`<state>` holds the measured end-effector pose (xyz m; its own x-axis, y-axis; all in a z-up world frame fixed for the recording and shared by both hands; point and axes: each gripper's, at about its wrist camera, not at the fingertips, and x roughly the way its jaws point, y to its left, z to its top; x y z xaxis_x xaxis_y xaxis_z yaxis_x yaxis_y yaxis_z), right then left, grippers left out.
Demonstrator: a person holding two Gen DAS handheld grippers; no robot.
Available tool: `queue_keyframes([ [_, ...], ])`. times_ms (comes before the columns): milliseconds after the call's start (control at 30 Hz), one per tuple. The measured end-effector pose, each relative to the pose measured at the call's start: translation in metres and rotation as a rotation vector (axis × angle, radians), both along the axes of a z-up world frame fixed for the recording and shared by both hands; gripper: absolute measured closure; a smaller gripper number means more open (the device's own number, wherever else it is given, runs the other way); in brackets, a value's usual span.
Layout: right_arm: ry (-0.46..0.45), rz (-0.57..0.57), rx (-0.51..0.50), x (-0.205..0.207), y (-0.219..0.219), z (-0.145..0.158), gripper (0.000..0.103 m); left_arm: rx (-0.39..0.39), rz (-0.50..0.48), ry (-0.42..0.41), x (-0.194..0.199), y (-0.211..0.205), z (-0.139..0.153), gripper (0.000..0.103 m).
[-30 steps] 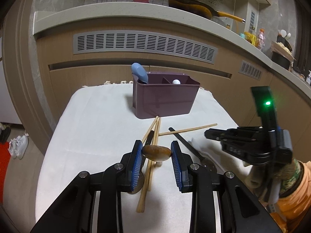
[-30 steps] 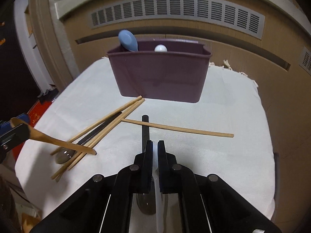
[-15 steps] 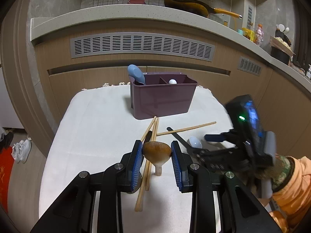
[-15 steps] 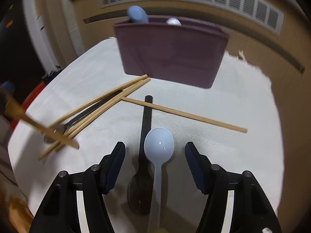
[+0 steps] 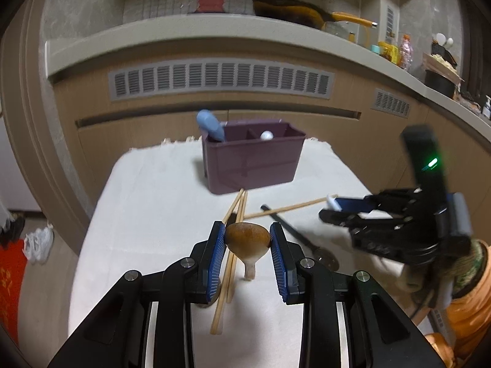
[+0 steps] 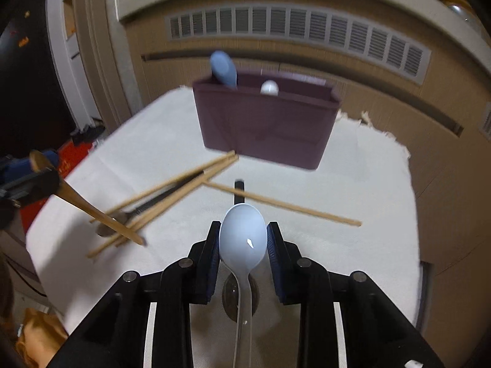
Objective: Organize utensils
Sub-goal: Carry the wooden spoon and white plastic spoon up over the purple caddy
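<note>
A wooden spoon (image 5: 248,240) is gripped by its bowl between the blue-padded fingers of the left gripper (image 5: 247,245), its handle angling down toward the desk (image 5: 147,214). A white plastic spoon (image 6: 243,239) is clamped by its bowl between the fingers of the right gripper (image 6: 243,247), handle trailing back under the gripper body.

Below them, on the white cloth covering the desk, lie loose wooden chopsticks (image 6: 172,190): several bunched in a crossed pile and one single chopstick (image 6: 282,204) lying apart across a black-handled spoon (image 5: 294,233). Another dark metal spoon (image 6: 135,214) rests partly under the bunched chopsticks.

Farther back on the cloth stands a dark purple utensil caddy (image 5: 251,162) with inner dividers. A blue spoon (image 5: 210,124) sticks up from its left compartment, and the tip of a white utensil (image 5: 266,136) shows in a compartment toward the middle.

Behind the desk runs a wood-panelled counter front with grey vent grilles (image 5: 221,79).
</note>
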<state>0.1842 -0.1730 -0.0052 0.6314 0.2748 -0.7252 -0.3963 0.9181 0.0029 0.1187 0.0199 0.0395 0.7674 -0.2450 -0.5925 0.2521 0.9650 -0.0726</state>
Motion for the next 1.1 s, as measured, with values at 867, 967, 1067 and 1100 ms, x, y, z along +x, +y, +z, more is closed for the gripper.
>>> queue_keyframes([
  [867, -0.414, 0.057, 0.354, 0.153, -0.019, 0.156, 0.076, -0.048, -0.081, -0.033, 0.205, -0.020, 0.108, 0.072],
  [967, -0.380, 0.070, 0.327, 0.180, -0.012, 0.130, 0.076, -0.044, -0.091, 0.019, 0.226, -0.024, 0.086, 0.072],
  [1067, -0.346, 0.077, 0.305, 0.199, -0.008, 0.104, 0.076, -0.040, -0.096, 0.068, 0.244, -0.026, 0.063, 0.072],
  [1100, -0.338, 0.078, 0.296, 0.204, -0.007, 0.095, 0.076, -0.041, -0.097, 0.082, 0.249, -0.027, 0.057, 0.072],
])
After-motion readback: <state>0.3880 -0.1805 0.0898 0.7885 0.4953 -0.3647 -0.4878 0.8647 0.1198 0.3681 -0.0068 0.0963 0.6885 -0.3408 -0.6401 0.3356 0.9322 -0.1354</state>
